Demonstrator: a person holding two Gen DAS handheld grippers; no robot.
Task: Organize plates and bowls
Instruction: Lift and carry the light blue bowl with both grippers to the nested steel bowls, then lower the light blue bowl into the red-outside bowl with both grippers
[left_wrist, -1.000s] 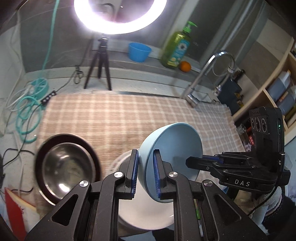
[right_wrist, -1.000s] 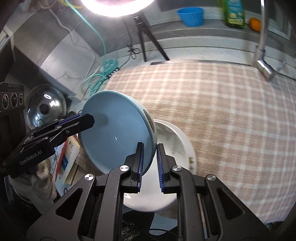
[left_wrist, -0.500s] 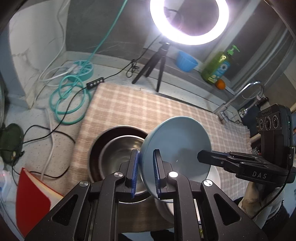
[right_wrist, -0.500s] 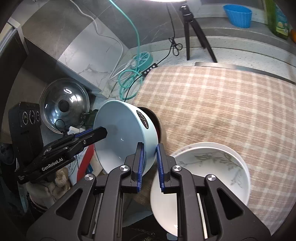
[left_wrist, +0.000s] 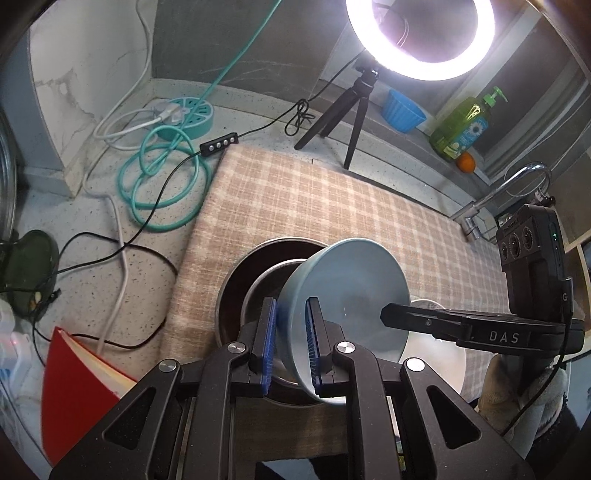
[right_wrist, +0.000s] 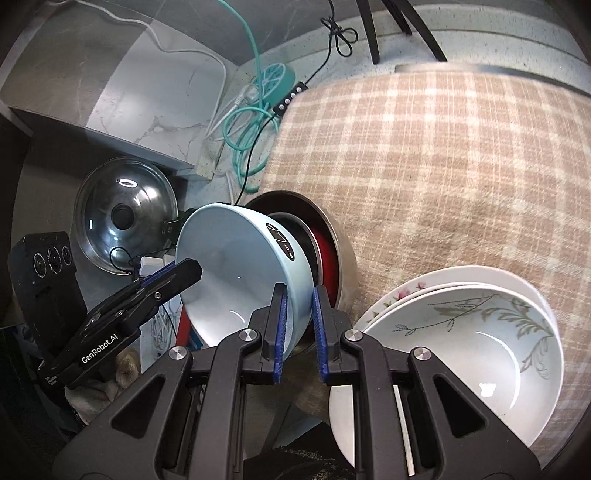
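Observation:
A light blue bowl (left_wrist: 351, 291) (right_wrist: 240, 273) is held tilted between both grippers. My left gripper (left_wrist: 290, 345) is shut on its near rim. My right gripper (right_wrist: 298, 332) is shut on the opposite rim; it also shows in the left wrist view (left_wrist: 384, 317). The bowl hangs just above a steel bowl (left_wrist: 266, 284) nested in a dark round pan (left_wrist: 236, 269) (right_wrist: 343, 254) with a red inside. White floral bowls and plates (right_wrist: 476, 332) are stacked to the right on the checked cloth (right_wrist: 424, 166).
A ring light on a tripod (left_wrist: 354, 103), a blue tub (left_wrist: 402, 110), a soap bottle (left_wrist: 461, 125), an orange (left_wrist: 466, 161) and a faucet (left_wrist: 509, 188) stand at the back. Teal cable coils (left_wrist: 162, 184), a red book (left_wrist: 74, 376) and a pot lid (right_wrist: 125, 218) lie left.
Both grippers have carried the blue bowl left, from above the white stack to above the steel bowl in the dark pan, and lowered it.

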